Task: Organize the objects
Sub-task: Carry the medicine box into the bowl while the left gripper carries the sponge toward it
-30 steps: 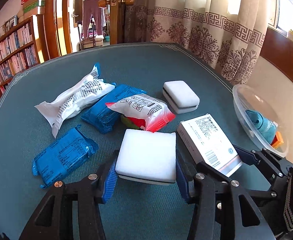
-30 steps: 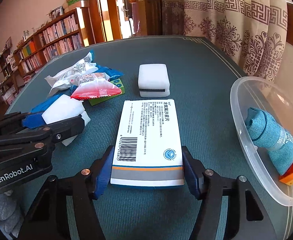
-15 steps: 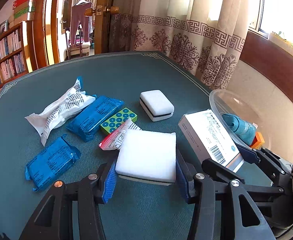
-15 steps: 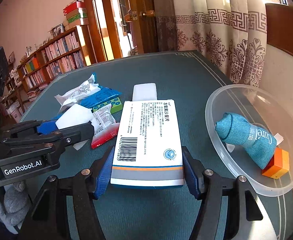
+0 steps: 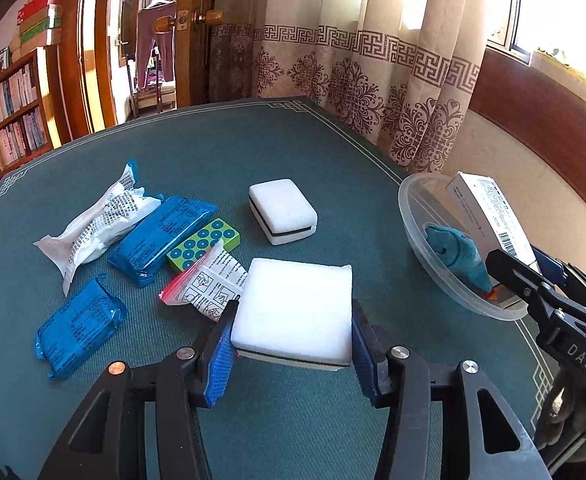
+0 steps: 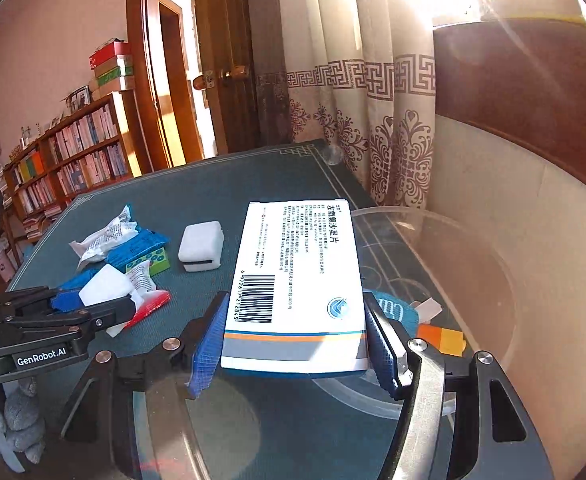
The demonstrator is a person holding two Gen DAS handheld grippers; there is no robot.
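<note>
**Both grippers loaded; box held over the bowl**

The right gripper [image 6: 293,336] clamped a flat white medicine box with blue and orange bands [image 6: 297,284] between its blue finger pads [image 6: 207,356]. The box bore Chinese print too small to read, a barcode and a round blue logo. Beyond and under the fingers lay the clear round plastic bowl [image 6: 493,280]; the box hid most of a teal rolled cloth [image 6: 397,312], of which only the letters "Cu" showed, and an orange block [image 6: 441,340] sat right of the fingers.

The left gripper [image 5: 291,336] gripped a white rectangular sponge with a dark underlayer [image 5: 293,308]. It carried the label "GenRobot.AI" in the right wrist view. Ahead of its fingers on the green cloth-covered table [image 5: 213,160] lay a second white sponge [image 5: 283,211]; left of them lay blue foil packets [image 5: 161,236], their print illegible.
</note>
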